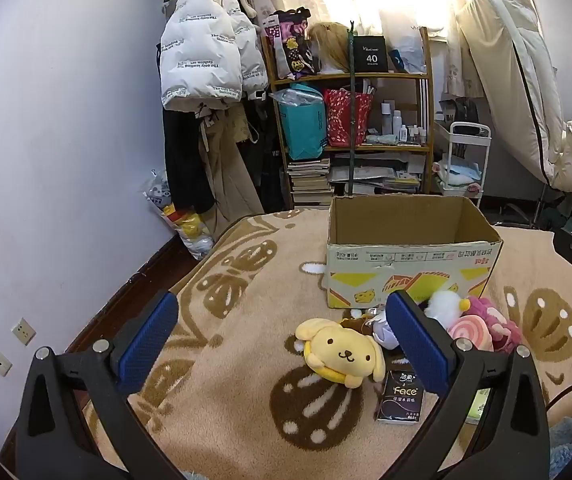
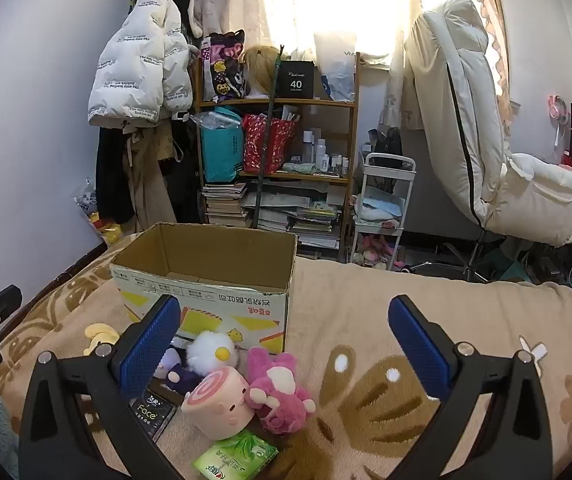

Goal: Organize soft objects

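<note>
- Left gripper (image 1: 281,334): blue-padded jaws spread wide, nothing between the pads; I hold it tilted down over the bed, w/ the yellow dog-faced plush toy (image 1: 342,354) lying framed between the fingers – prob. my first pick.
- Right gripper (image 2: 281,334): jaws likewise fully released, empty, angled down at the toy pile.
- Open brown cardboard box w/ yellow print (image 2: 205,276): upright on the beige-and-brown patterned fleece blanket (image 2: 386,320), top open toward me; nothing seen inside from here. Reads as the drop-off bin, so nothing sorted yet.
- Pile just in front of box, near side: pink swirl-faced cylinder plush (image 2: 219,404), magenta bear plush (image 2: 281,392) touching it, white fluffy duck plush w/ yellow beak (image 2: 211,352) behind, small purple plush (image 2: 173,364) partly hidden by my left-side finger.
- Black tissue pack marked "Face" (image 1: 402,396): flat, beside the dog plush.
- Green tissue pack (image 2: 237,456): flat, nearest the right wrist cam.
- Grouping close to box keeps carries short, I'd judge.
</note>
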Motion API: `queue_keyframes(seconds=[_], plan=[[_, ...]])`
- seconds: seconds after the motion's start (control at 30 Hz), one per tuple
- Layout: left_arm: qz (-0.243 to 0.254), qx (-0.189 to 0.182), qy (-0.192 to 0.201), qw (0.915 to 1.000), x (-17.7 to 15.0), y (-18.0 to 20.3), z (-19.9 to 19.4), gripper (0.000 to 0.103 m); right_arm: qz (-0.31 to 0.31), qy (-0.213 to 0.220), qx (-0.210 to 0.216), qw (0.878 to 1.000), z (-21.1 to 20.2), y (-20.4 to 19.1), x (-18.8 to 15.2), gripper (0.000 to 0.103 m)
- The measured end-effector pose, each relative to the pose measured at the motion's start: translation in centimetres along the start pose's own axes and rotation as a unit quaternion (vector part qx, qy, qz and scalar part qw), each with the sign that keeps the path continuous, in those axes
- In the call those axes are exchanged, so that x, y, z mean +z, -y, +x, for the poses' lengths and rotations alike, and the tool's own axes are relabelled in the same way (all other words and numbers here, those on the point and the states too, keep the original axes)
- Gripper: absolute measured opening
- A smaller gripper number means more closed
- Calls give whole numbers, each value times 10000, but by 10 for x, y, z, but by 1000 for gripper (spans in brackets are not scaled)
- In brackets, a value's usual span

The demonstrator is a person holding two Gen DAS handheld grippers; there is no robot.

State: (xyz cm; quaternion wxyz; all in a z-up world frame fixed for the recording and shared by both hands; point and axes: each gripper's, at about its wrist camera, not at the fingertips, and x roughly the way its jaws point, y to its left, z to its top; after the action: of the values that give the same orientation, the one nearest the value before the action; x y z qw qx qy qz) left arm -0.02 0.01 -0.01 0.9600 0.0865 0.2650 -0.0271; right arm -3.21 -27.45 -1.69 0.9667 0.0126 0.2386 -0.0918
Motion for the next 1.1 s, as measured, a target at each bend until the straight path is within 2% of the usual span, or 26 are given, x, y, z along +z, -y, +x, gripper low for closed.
queue_keyframes(seconds=[1.1], plan=[[-8, 113, 22, 9999, 1, -4, 0, 102, 38, -39, -31, 10000, 1, 0, -2, 103]])
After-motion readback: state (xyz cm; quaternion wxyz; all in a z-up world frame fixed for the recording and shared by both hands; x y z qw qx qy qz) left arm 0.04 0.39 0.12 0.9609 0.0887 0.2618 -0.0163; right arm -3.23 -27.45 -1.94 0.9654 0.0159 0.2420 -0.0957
